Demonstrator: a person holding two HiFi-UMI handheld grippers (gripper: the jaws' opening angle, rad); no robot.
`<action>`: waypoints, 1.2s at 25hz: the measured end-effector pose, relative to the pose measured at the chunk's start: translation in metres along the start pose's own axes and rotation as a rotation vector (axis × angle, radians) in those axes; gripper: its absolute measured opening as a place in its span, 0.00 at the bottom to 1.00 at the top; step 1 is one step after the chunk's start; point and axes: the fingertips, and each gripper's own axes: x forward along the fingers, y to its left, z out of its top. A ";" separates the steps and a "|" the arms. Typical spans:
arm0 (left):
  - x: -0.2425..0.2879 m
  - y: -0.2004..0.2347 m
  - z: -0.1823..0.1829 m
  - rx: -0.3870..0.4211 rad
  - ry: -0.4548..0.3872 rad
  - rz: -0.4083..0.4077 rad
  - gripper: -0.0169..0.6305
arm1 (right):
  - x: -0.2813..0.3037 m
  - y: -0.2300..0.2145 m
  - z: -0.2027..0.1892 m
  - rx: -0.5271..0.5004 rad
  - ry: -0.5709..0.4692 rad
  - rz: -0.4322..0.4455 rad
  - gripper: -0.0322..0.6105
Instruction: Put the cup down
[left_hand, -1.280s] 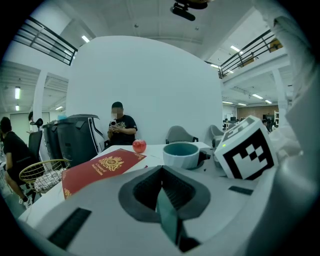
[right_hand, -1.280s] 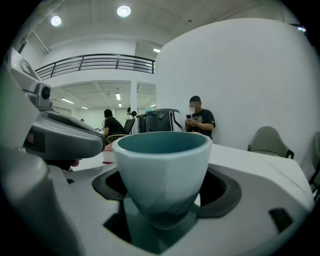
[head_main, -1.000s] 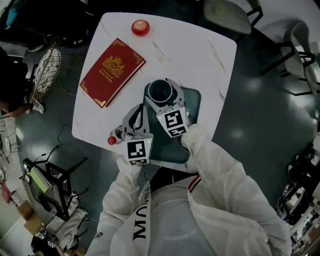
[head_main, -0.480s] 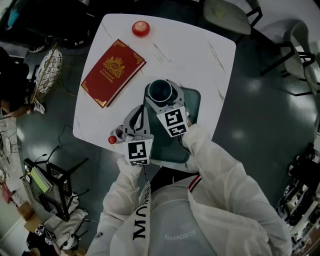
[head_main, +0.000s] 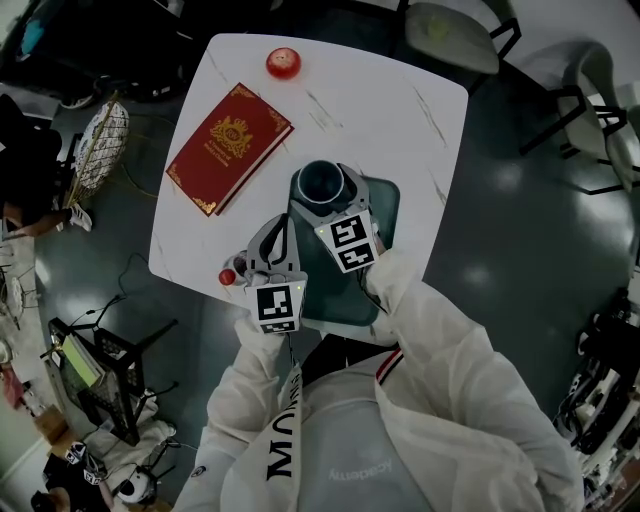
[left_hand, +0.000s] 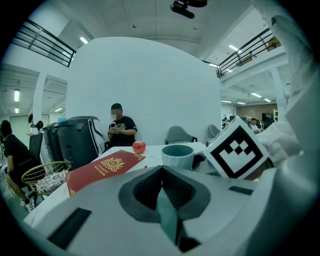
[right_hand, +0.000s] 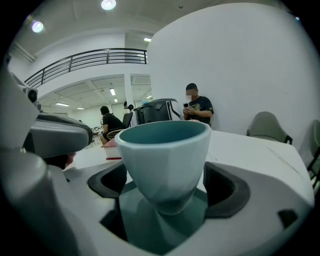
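Observation:
A pale teal cup stands upright on a dark teal mat near the table's front. My right gripper reaches round it from behind. In the right gripper view the cup sits between the jaws with a gap to the dark pads on each side. These jaws have just been opening and no longer press on the cup. My left gripper hovers just left of the mat, shut and holding nothing. In its own view the tips meet, with the cup ahead to the right.
On the white table a red book lies at the left and a red apple sits at the far edge. A small red object rests by the near left edge. Chairs and a wire basket stand around.
The right gripper's jaws stand slightly wider round the cup than before. Both hands and the cup stay where they were.

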 end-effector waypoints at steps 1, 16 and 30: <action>-0.001 0.000 0.000 0.000 -0.002 0.002 0.04 | -0.001 0.000 -0.001 0.003 0.006 -0.002 0.78; -0.020 -0.004 0.013 0.020 -0.029 0.001 0.04 | -0.048 0.001 0.006 -0.003 0.022 -0.043 0.81; -0.062 -0.025 0.033 0.033 -0.068 -0.048 0.04 | -0.129 0.014 0.014 0.005 -0.036 -0.103 0.80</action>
